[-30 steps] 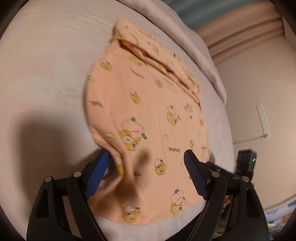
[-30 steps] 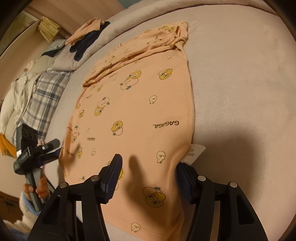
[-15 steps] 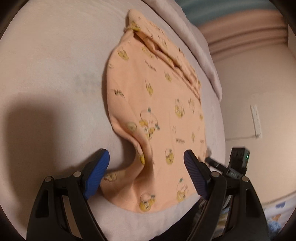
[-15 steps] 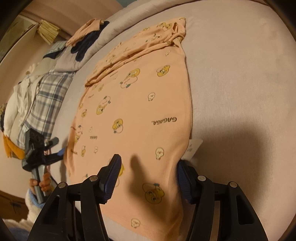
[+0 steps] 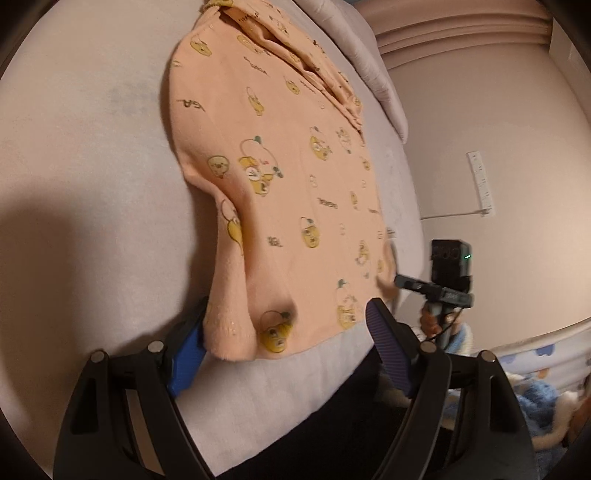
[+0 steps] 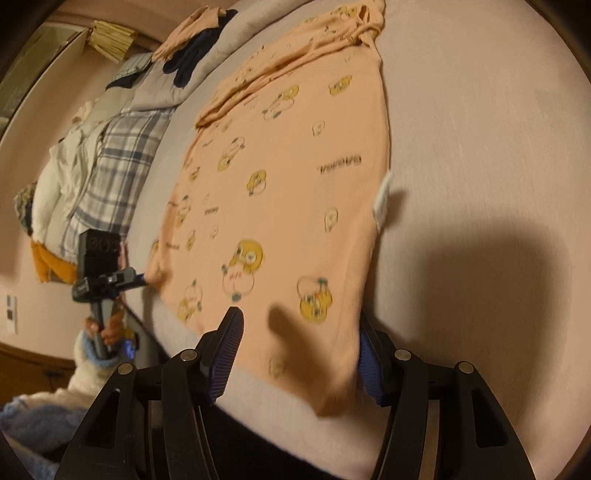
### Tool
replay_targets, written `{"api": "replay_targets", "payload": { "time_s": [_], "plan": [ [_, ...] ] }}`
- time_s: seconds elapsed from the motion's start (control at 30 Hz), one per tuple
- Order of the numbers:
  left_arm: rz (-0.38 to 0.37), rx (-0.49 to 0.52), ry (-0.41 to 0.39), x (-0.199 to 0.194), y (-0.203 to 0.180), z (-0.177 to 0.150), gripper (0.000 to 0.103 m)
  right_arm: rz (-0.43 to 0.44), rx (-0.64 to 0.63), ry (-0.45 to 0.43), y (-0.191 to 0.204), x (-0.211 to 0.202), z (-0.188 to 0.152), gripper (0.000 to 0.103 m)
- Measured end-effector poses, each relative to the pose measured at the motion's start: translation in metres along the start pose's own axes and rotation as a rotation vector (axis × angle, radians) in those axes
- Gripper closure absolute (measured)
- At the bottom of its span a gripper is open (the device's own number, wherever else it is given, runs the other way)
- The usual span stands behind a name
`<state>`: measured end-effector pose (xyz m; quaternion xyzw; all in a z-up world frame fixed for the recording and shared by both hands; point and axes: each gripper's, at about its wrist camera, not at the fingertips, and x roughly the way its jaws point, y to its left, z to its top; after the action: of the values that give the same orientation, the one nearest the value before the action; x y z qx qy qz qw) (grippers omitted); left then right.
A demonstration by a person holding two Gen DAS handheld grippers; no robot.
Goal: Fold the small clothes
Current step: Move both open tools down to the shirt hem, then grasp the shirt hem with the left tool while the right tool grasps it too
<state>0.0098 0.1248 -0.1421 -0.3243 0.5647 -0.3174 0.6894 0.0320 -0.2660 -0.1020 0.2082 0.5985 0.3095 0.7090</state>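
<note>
one peach shirt (image 5: 280, 206), two grippers with open jaws

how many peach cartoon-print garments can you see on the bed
2: the peach shirt spread flat near the front edge, and a smaller peach piece bunched with dark clothes at the far side. More may be hidden in that pile.

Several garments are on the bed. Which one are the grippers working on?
The peach shirt with yellow cartoon prints, spread flat on the bed in front of both grippers. The plaid cloth and dark garment lie off to its far side.

Both claws (left (image 5: 286, 345), right (image 6: 301, 356)) gape, angled downward.
</note>
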Motion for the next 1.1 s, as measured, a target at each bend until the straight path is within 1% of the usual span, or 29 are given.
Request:
{"api": "replay_targets", "payload": {
  "time_s": [0.03, 0.07, 0.13, 0.2, 0.23, 0.3, 0.33, 0.37, 0.4, 0.47, 0.5, 0.53, 0.57, 0.63, 0.67, 0.7, 0.73, 0.77, 0.8, 0.87, 0.97, 1.0, 1.03, 1.07, 1.1],
  "plan": [
    [-0.041, -0.008, 0.006, 0.003, 0.000, 0.002, 0.023, 0.013, 0.005, 0.001, -0.002, -0.001, -0.002, 0.043],
    [-0.058, -0.009, 0.009, 0.006, -0.002, 0.003, 0.023, 0.028, 0.011, 0.001, -0.003, -0.001, -0.003, 0.043],
    [-0.067, -0.011, 0.014, 0.011, -0.004, 0.003, 0.025, 0.052, 0.017, -0.010, -0.006, 0.000, -0.004, 0.043],
    [-0.074, -0.020, 0.007, 0.012, -0.003, 0.003, 0.034, 0.064, 0.026, -0.023, -0.008, 0.001, -0.004, 0.045],
    [-0.085, -0.038, -0.008, 0.012, -0.001, 0.003, 0.036, 0.063, 0.024, -0.027, -0.008, 0.001, -0.004, 0.048],
    [-0.110, -0.062, -0.035, 0.006, 0.004, 0.000, 0.042, 0.058, 0.022, -0.040, -0.008, 0.000, -0.004, 0.053],
    [-0.116, -0.070, -0.045, 0.003, 0.006, -0.002, 0.043, 0.053, 0.022, -0.043, -0.009, 0.000, -0.004, 0.058],
    [-0.116, -0.075, -0.052, -0.001, 0.007, -0.006, 0.044, 0.052, 0.024, -0.046, -0.010, -0.001, -0.003, 0.062],
    [-0.114, -0.078, -0.058, -0.003, 0.008, -0.008, 0.048, 0.052, 0.028, -0.049, -0.011, -0.002, -0.004, 0.064],
    [-0.112, -0.091, -0.067, -0.005, 0.010, -0.011, 0.052, 0.045, 0.030, -0.055, -0.013, -0.002, -0.003, 0.070],
    [-0.114, -0.092, -0.076, -0.008, 0.011, -0.013, 0.058, 0.045, 0.030, -0.058, -0.014, -0.002, -0.004, 0.071],
    [-0.113, -0.094, -0.085, -0.009, 0.011, -0.014, 0.061, 0.042, 0.029, -0.061, -0.014, -0.002, -0.003, 0.072],
    [-0.112, -0.102, -0.096, -0.010, 0.012, -0.015, 0.067, 0.035, 0.024, -0.064, -0.013, -0.002, -0.003, 0.074],
    [-0.117, -0.118, -0.125, -0.014, 0.015, -0.016, 0.074, 0.029, 0.020, -0.069, -0.012, -0.001, -0.003, 0.074],
    [-0.115, -0.132, -0.133, -0.014, 0.018, -0.016, 0.080, 0.027, 0.018, -0.071, -0.011, -0.001, -0.003, 0.074],
    [-0.117, -0.155, -0.136, -0.014, 0.023, -0.016, 0.085, 0.026, 0.018, -0.071, -0.011, 0.000, -0.002, 0.074],
    [-0.117, -0.185, -0.139, -0.014, 0.029, -0.016, 0.087, 0.023, 0.020, -0.073, -0.012, 0.000, -0.003, 0.074],
    [-0.104, -0.213, -0.147, -0.013, 0.033, -0.016, 0.093, 0.022, 0.022, -0.073, -0.012, 0.001, -0.002, 0.074],
    [-0.098, -0.226, -0.153, -0.014, 0.036, -0.018, 0.095, 0.020, 0.021, -0.073, -0.011, 0.001, -0.001, 0.074],
    [-0.092, -0.235, -0.194, -0.018, 0.035, -0.021, 0.095, 0.013, 0.018, -0.076, -0.009, 0.001, -0.001, 0.074],
    [-0.098, -0.215, -0.256, -0.029, 0.027, -0.028, 0.096, 0.003, 0.011, -0.082, -0.007, 0.002, -0.002, 0.075],
    [-0.104, -0.207, -0.273, -0.032, 0.024, -0.030, 0.096, -0.006, 0.007, -0.087, -0.006, 0.002, -0.002, 0.078],
    [-0.114, -0.191, -0.292, -0.037, 0.018, -0.033, 0.096, -0.018, 0.005, -0.091, -0.006, 0.002, -0.002, 0.087],
    [-0.122, -0.181, -0.303, -0.039, 0.015, -0.035, 0.096, -0.019, 0.008, -0.091, -0.006, 0.002, -0.002, 0.093],
    [-0.139, -0.169, -0.313, -0.041, 0.011, -0.038, 0.096, -0.006, 0.007, -0.093, -0.005, 0.002, -0.001, 0.094]
  ]
}}
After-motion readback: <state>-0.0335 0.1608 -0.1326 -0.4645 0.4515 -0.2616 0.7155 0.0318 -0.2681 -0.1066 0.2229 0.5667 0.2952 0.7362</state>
